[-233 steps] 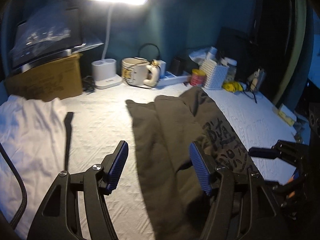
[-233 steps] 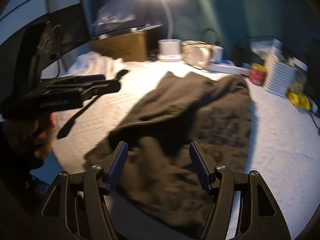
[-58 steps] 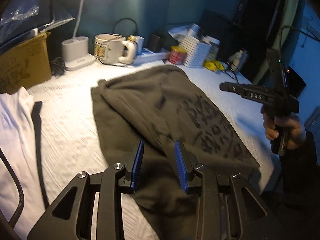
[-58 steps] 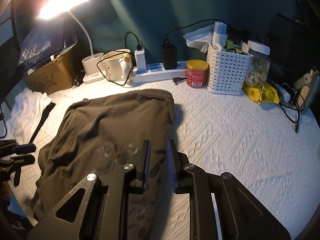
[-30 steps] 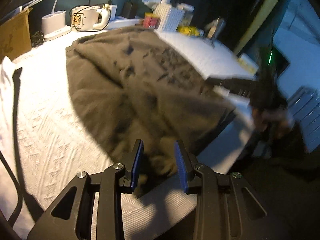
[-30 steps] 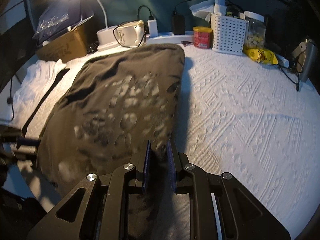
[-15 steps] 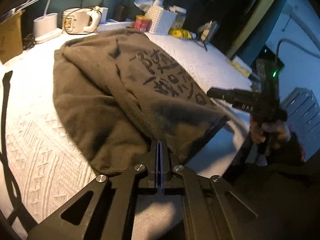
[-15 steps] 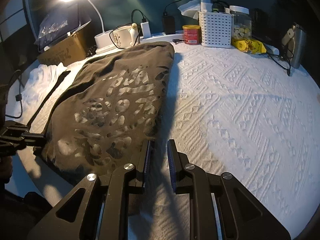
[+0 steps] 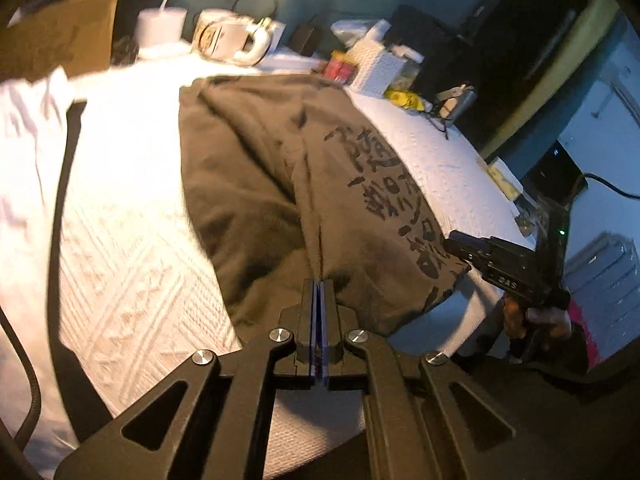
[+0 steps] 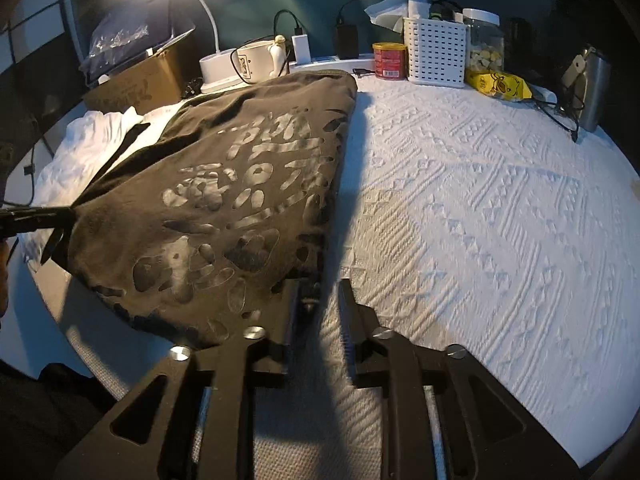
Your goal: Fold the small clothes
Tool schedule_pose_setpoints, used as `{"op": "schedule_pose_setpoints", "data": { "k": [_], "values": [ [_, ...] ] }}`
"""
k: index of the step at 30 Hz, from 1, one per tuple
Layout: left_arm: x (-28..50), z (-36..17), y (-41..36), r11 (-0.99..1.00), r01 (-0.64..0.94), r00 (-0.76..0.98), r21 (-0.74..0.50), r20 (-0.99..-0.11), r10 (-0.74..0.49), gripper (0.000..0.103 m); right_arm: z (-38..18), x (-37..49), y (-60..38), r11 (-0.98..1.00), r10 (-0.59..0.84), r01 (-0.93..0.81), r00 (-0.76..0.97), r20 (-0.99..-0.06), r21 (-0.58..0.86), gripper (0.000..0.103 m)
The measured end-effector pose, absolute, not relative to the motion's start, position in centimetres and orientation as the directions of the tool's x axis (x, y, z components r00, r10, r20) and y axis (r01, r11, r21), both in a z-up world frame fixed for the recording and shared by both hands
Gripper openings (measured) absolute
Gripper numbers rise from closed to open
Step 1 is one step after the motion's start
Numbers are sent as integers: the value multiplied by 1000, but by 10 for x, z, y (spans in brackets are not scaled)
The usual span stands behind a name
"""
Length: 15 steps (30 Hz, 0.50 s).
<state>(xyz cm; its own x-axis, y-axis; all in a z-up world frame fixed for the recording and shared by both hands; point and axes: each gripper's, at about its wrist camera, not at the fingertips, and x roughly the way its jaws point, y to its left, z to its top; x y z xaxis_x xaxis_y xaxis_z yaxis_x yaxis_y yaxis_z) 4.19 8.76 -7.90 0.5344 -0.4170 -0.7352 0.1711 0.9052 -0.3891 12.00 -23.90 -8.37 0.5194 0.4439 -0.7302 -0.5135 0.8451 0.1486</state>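
The left gripper (image 9: 319, 292) is pinched tight on the near hem of the olive shirt (image 9: 280, 184), which lies print-up on the white cover (image 9: 132, 248). The right gripper (image 9: 464, 246) meets the shirt's right corner. A white cloth (image 9: 24, 152) lies left.

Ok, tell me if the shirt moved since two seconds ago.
Yes. The shirt slid toward the near table edge; its far hem, formerly short of the red can, now reaches it.

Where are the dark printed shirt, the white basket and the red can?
dark printed shirt (image 10: 240, 184): right wrist view, on its print.
white basket (image 10: 434, 52): right wrist view, front wall.
red can (image 10: 389, 61): right wrist view, its side.
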Motion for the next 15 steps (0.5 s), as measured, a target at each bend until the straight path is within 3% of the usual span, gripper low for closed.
{"op": "schedule_pose_setpoints", "data": {
  "k": [2, 3, 5, 6, 7, 11, 13, 15],
  "values": [
    [41, -81, 86, 906, 165, 532, -390, -738, -415, 2, -83, 120, -242, 846, 450, -508, 517, -728, 161, 41],
    [40, -82, 86, 905, 161, 533, -394, -737, -416, 8, -82, 119, -245, 846, 455, -506, 518, -724, 169, 41],
    [38, -81, 86, 899, 161, 538, -407, -727, -425, 28, -79, 116, -248, 838, 475, -512, 518, -712, 186, 41],
    [38, -82, 85, 899, 159, 541, -409, -725, -425, 43, -79, 115, -248, 832, 485, -520, 516, -706, 193, 41],
    [39, -84, 84, 900, 156, 541, -408, -727, -423, 48, -79, 113, -248, 826, 496, -528, 512, -701, 198, 41],
    [40, -99, 67, 912, 190, 501, -365, -763, -409, 44, -85, 108, -242, 826, 498, -526, 509, -702, 205, 41],
    [35, -99, 58, 927, 226, 509, -299, -776, -374, 9, -87, 101, -237, 809, 519, -550, 505, -690, 206, 38],
    [33, -95, 60, 930, 215, 520, -299, -771, -369, 6, -89, 94, -229, 814, 491, -563, 539, -684, 141, 37]
  ]
}}
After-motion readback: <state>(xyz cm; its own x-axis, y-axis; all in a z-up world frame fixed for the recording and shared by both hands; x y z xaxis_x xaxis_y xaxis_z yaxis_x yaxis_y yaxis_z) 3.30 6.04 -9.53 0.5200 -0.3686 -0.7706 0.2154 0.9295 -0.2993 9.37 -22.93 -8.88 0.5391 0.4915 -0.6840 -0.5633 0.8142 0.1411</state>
